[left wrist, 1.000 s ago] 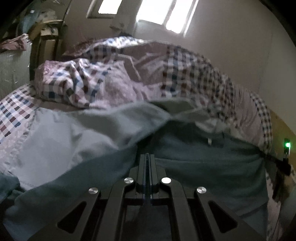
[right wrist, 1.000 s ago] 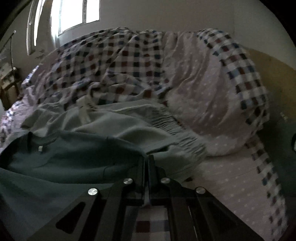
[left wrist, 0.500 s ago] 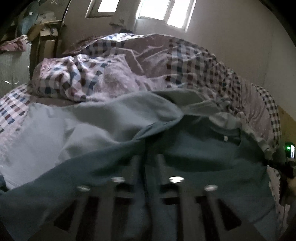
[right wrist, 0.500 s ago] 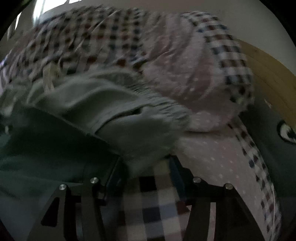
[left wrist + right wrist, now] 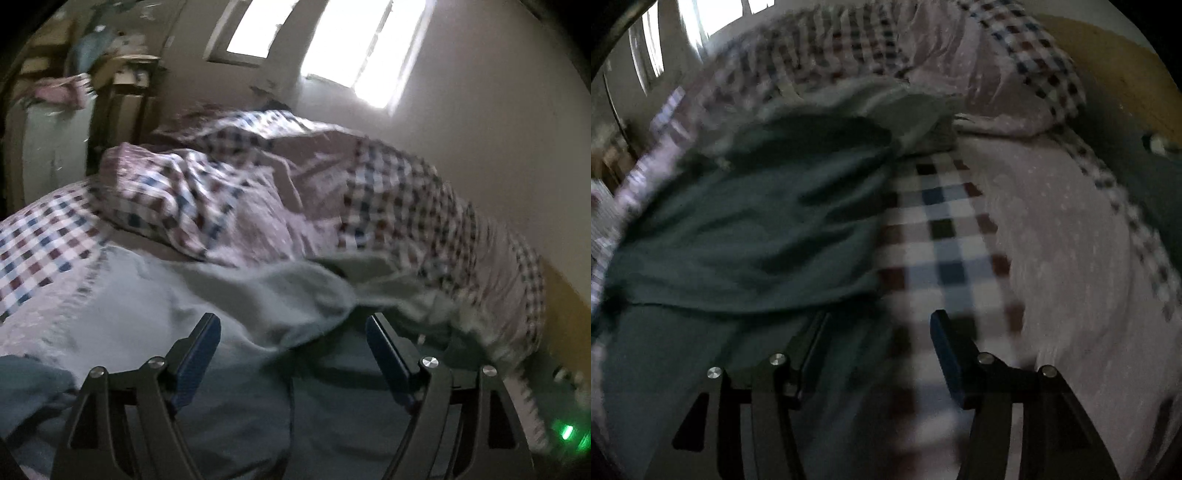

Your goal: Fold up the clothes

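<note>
Shirt, dark teal [image 5: 750, 236]: released, lying loose on the checked bedsheet [image 5: 945, 236]. Your left tongs [image 5: 291, 343] have just been opening and now stand wide, pads clear of cloth, with the shirt's fabric spread below them; a second ago they were pinched shut on it. Your right tongs [image 5: 875, 347] have also been opening and stand apart, nothing pressed between them, straddling the shirt's edge where it meets the sheet. Outward: a pale grey-green garment [image 5: 258, 291] lies partly under the shirt, the rumpled checked quilt [image 5: 388, 199] behind. Judgement: one fold laid down; next you need a fresh grip for the following fold.
</note>
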Motion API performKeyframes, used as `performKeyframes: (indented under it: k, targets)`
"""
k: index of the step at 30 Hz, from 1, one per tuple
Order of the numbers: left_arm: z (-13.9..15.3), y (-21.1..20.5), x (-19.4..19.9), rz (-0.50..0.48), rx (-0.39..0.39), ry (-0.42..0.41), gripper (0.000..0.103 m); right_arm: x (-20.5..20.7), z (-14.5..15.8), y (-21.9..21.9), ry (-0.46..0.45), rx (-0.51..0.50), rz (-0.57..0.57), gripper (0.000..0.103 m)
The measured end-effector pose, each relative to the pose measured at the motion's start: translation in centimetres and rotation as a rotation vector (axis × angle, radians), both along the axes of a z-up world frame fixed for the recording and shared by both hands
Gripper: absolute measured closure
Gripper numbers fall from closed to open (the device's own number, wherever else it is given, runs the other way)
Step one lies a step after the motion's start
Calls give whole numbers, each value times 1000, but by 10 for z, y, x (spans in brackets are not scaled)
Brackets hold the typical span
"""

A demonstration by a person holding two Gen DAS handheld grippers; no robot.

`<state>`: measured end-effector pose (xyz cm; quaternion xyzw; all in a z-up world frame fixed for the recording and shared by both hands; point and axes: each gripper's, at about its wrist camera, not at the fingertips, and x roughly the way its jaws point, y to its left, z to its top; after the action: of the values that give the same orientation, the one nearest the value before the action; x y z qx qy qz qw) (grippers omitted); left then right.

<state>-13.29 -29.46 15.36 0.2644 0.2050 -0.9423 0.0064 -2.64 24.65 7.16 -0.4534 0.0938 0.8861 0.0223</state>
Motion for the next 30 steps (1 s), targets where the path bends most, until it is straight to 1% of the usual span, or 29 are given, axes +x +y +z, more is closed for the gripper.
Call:
performKeyframes:
  k: [1,3,4,6,8,11,14,16,20,22,24,25,28,30]
  targets:
    - [8,-13,12,23,42,14,18,13,7,-3,32,-32,4,44]
    - [14,-37,31,69,126,29,16,34,19,-9,92,-85,22,44]
    - [15,-54,47,104,196,34,16,39,24,-14,115,-102,42,42]
    - [7,-82,71,153,310,20,15,43,32,-23,153,-129,81,41]
    - [-8,-108,97,199,418,-6,15,45,38,-34,179,-129,114,41]
    - [-32,-135,136,243,531,-38,15,50,39,-51,209,-118,170,41]
    - [-52,-151,167,295,561,-81,15,52,34,-64,199,-112,217,41]
    - [-62,-158,177,321,569,-117,15,53,31,-74,194,-104,245,41]
    - [-74,-159,174,319,562,-194,15,54,25,-91,197,-68,285,40]
    - [-83,-156,165,292,583,-226,15,53,23,-96,195,-72,296,40]
    - [-92,-152,154,278,581,-282,15,52,20,-97,188,-76,296,40]
    - [-96,-150,147,285,558,-325,15,52,18,-97,185,-78,294,39]
    - [-100,-146,138,327,445,-426,16,51,13,-97,175,-80,287,38]
    - [-93,-144,138,346,360,-460,16,46,9,-96,165,-82,285,38]
